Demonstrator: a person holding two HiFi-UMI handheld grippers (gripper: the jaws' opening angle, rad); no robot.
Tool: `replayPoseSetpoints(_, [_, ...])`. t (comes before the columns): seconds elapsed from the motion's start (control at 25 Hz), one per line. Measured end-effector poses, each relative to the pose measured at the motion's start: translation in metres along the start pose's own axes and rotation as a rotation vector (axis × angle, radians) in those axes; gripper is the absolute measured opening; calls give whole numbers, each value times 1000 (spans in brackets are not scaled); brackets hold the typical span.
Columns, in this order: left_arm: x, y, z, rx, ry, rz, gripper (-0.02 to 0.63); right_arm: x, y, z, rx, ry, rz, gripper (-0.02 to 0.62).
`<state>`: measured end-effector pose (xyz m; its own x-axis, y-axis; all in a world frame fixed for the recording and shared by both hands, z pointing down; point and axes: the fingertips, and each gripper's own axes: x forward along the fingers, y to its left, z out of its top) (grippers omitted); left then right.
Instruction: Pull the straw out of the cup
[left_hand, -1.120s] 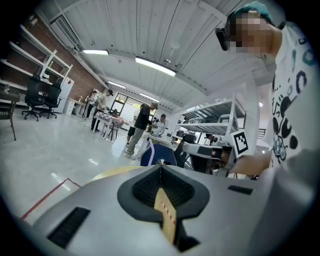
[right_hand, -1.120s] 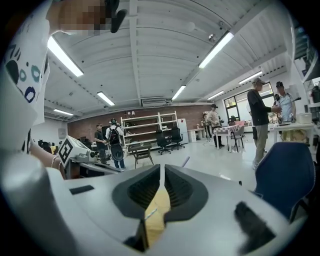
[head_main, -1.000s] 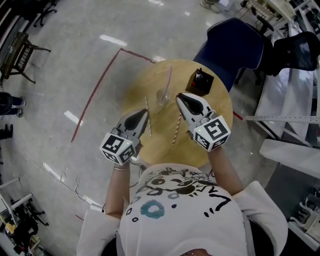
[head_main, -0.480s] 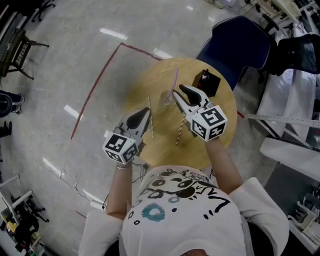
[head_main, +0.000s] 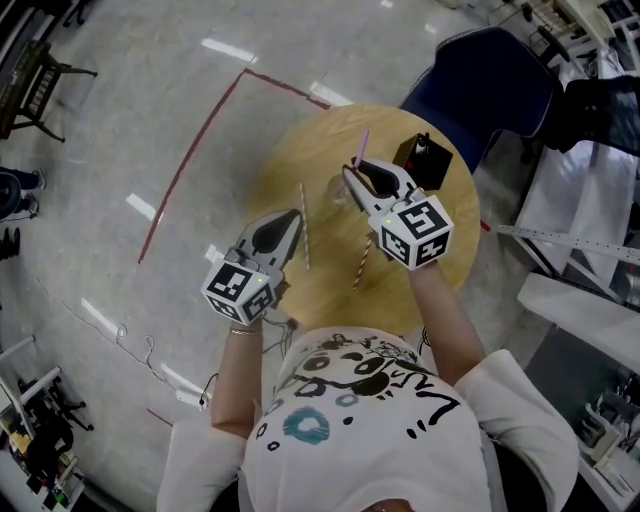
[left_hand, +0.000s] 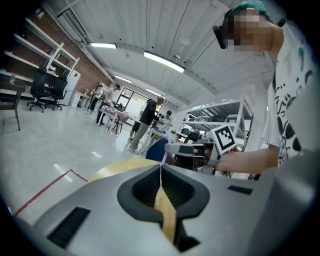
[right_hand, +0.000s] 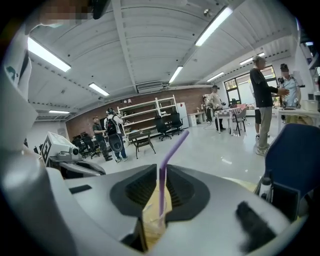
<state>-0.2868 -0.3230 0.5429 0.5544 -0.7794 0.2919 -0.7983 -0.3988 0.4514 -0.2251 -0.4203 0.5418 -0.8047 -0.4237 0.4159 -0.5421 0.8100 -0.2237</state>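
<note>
At the bottom of the head view the person in a white printed shirt leans over a round wooden table. The left gripper hovers over the table's left part; in its own view the left gripper has its jaws pressed together with nothing between them. Beside it a pale straw lies flat, and a striped straw lies lower right of that. Above centre, the right gripper reaches to the clear cup; the right gripper is clamped on the purple straw, whose lower end stands in the clear cup. The purple straw tilts up past the tips. A black box sits just right, with a blue chair beyond the table.
</note>
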Motion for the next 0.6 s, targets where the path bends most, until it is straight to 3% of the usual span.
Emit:
replayPoseSetpoints(0.08, [-2, 0, -2, -2, 3, 5, 18, 0, 1, 2, -19, -8, 4, 47])
replayPoseSetpoints(0.6, [-24, -18, -8, 18, 18, 23, 18, -30, 24, 35, -52, -105, 11, 43])
